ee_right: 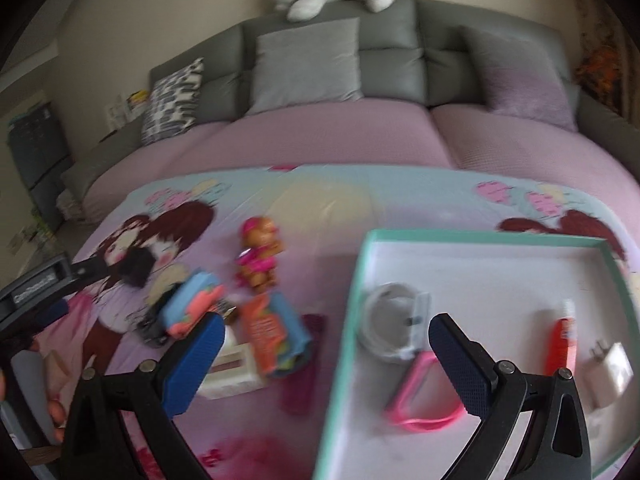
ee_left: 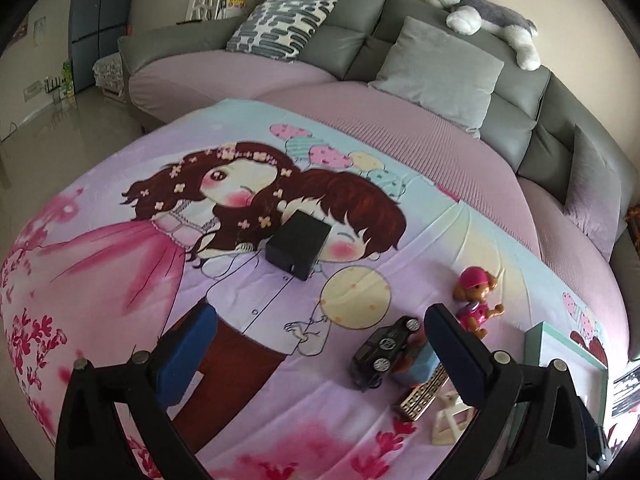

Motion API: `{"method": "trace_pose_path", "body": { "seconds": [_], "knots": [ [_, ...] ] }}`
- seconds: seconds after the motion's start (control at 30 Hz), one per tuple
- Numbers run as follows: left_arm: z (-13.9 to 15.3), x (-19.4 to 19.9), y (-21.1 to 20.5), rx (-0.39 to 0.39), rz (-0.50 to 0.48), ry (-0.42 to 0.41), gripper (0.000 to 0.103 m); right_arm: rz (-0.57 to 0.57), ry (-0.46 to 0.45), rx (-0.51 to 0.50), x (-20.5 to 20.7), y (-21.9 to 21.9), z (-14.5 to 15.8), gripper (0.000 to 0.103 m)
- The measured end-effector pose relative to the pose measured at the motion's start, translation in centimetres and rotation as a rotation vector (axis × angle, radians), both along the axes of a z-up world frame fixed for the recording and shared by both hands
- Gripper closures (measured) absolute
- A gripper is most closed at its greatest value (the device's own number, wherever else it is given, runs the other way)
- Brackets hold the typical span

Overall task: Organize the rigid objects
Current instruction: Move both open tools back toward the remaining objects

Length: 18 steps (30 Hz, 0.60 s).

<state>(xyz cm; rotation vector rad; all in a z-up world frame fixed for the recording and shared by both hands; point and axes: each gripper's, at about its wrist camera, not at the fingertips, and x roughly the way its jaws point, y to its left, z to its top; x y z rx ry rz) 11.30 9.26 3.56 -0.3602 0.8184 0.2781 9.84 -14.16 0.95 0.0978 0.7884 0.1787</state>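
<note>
Both claws are standing apart and empty. The left claw [ee_left: 320, 344] is hovering beside the black toy car [ee_left: 384, 350] at lower right of its frame — better approach it across the narrow body. The right claw [ee_right: 324, 350] is hanging over the tray [ee_right: 472, 236] edge — the target, I judge.

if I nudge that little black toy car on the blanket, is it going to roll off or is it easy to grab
The black toy car lies tipped on its side, wheels off the blanket, so a nudge would probably slide or flop it rather than roll it. It looks like rigid, smooth plastic, likely light, perhaps a bit slippery. It leans against a blue block, which may shift too.
</note>
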Motion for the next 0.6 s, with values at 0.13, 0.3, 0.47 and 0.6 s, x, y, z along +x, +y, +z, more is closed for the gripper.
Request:
{"method": "trace_pose_path", "body": {
  "seconds": [0.13, 0.3, 0.47, 0.6],
  "knots": [
    [-0.6, 0.2, 0.3, 0.007, -0.023, 0.04, 0.0, 0.063, 0.047, -0.004, 0.2, 2.3, -1.0, 0.0],
    [-1.4, 0.3, 0.9, -0.039, -0.049, 0.069, 0.0, 0.115, 0.046, -0.018, -0.1, 3.9, -1.4, 0.008],
    [-2.0, 0.7, 0.5, -0.032, -0.089, 0.09, 0.0, 0.158, 0.093, -0.027, 0.0, 5.4, -2.4, 0.016],
    [-3.0, 1.3, -0.5, 0.009, -0.138, 0.137, 0.0, 0.182, 0.11, -0.059, 0.0, 6.2, -3.1, 0.018]
  ]
}}
